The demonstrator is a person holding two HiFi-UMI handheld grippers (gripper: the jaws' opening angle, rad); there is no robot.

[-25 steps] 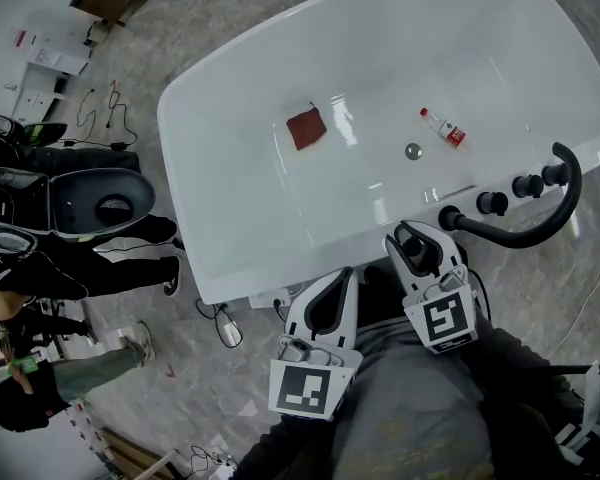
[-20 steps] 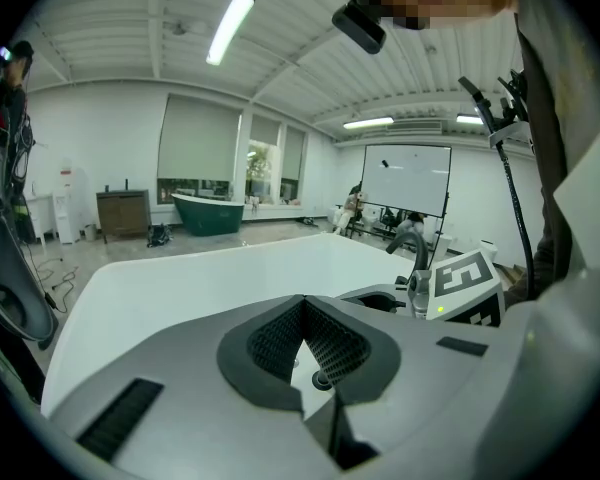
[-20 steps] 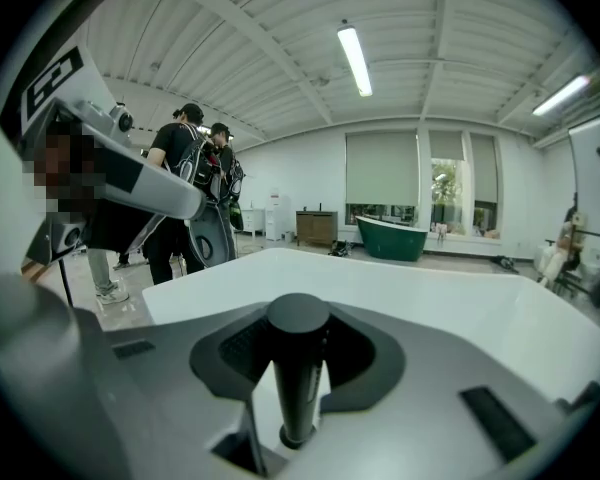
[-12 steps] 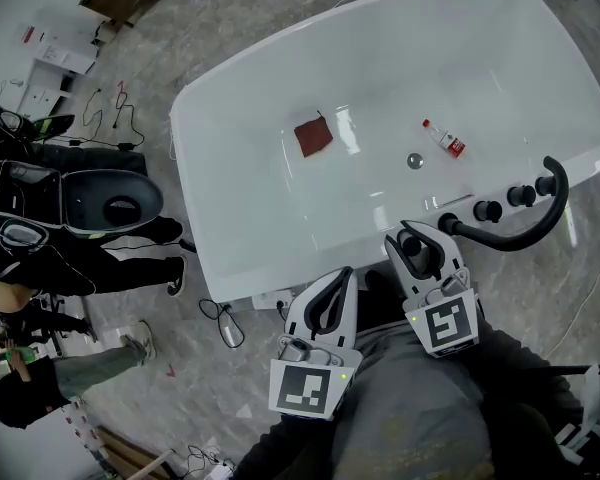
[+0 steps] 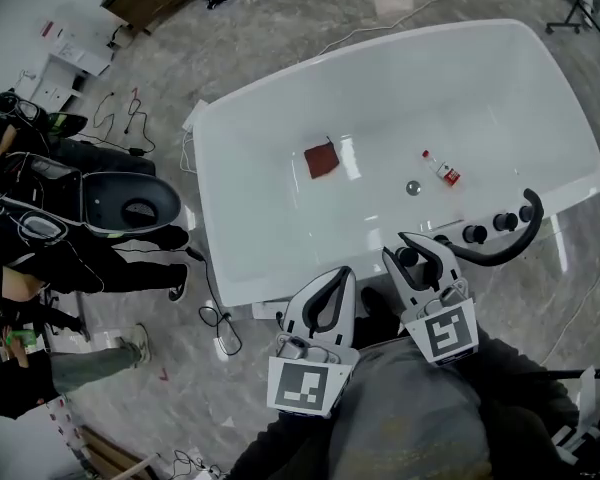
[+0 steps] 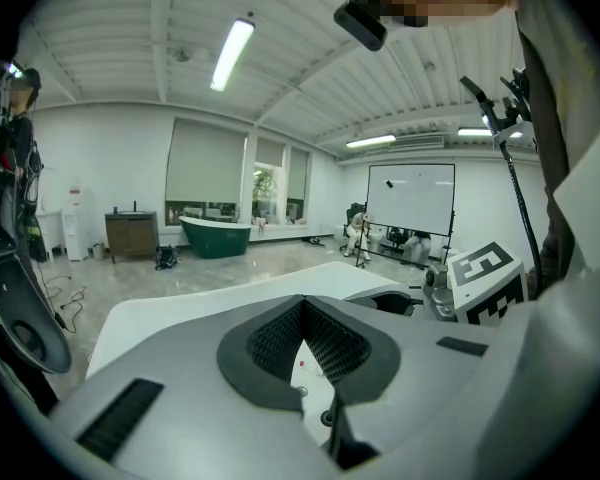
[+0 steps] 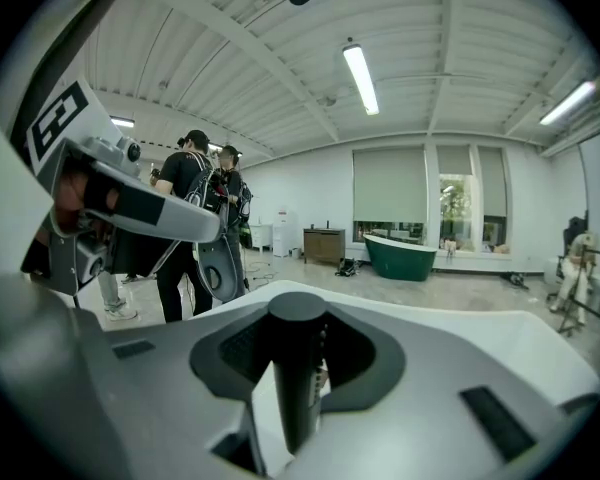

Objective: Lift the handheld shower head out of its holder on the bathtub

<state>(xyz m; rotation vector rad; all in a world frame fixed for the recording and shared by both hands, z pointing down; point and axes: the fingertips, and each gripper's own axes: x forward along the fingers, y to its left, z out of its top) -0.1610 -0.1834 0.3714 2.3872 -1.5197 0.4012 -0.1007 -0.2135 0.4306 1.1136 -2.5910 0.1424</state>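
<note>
The right claw [image 5: 412,253] covers one end of the shower head [image 5: 495,256]; the bottle [image 5: 441,169] is too small to read.

- In the tub [image 5: 280,168]: cloth [image 5: 322,160] left of the drain [image 5: 413,187], bottle [image 5: 441,169] just right of it.
- On the tub's near rim, right end: two knobs [image 5: 474,234].
- Along that rim, just before the knobs: shower head [image 5: 500,249].
- Left of the tub: people [image 5: 110,268].

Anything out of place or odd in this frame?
Yes: a small bottle lies on its side in the bathtub beside the drain, and a reddish-brown cloth lies farther left; neither belongs in there.
</note>
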